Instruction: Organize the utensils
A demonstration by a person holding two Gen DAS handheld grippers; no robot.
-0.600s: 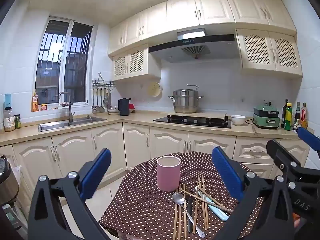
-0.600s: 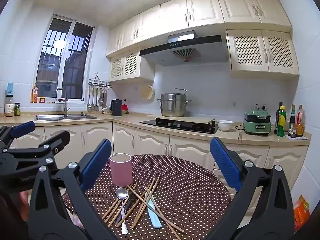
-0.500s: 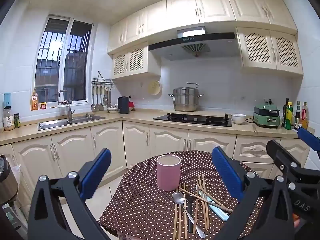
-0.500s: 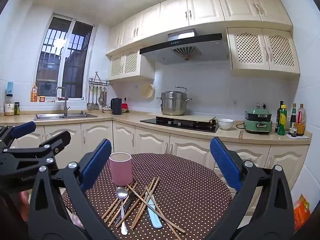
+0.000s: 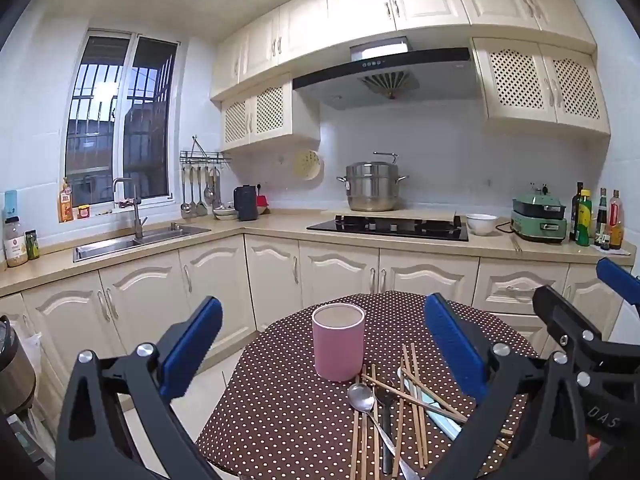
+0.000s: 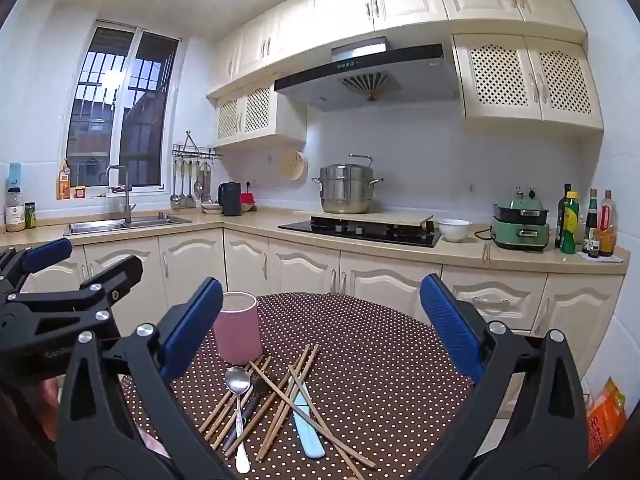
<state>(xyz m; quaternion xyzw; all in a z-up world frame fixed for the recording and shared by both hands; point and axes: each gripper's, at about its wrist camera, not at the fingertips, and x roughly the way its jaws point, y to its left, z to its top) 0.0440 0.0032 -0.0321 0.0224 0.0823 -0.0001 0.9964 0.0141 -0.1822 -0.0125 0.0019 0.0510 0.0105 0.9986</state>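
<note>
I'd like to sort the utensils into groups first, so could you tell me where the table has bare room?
Bare cloth lies right of and behind the utensil pile, out to the table edge. It is crowded between the pink cup and the near edge.

A brown polka-dot cloth covers the round table. The chopsticks look like matt wood, the spoon polished metal. The pink cup is smooth and matt, possibly plastic. The steamer pot is shiny steel.
</note>
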